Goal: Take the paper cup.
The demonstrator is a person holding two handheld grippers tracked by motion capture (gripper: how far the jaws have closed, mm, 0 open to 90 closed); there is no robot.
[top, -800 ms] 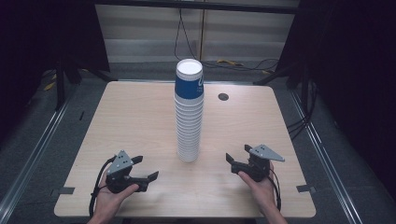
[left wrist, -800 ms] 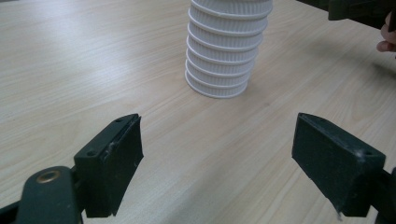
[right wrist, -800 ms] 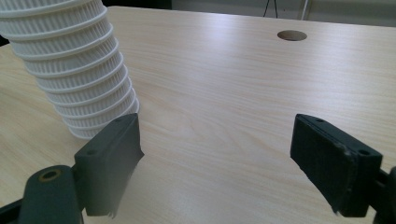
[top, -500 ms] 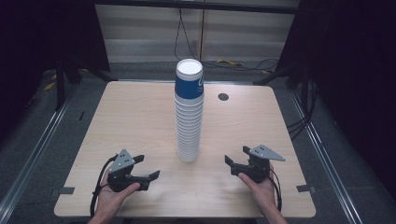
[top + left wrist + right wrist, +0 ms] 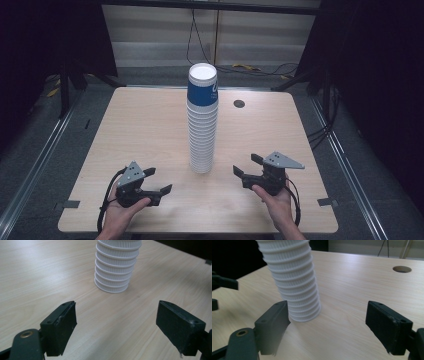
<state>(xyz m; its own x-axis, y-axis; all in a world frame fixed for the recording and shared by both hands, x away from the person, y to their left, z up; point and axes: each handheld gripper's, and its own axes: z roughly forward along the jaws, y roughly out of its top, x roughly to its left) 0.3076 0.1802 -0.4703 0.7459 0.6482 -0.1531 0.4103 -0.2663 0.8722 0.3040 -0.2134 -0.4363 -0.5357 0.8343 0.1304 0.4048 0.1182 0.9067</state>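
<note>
Tall upright stack of nested paper cups point(image 5: 202, 125), white ribbed rims ringed one above another, topped by a blue-walled cup with a white inside at its open mouth. Standing near the middle of the light wooden table point(image 5: 125, 135), base flat on the wood, leaning very slightly. Seen from low down in the left gripper view as a column of white rims point(image 5: 115, 267) and in the right gripper view likewise point(image 5: 293, 280), nothing touching it.
</note>
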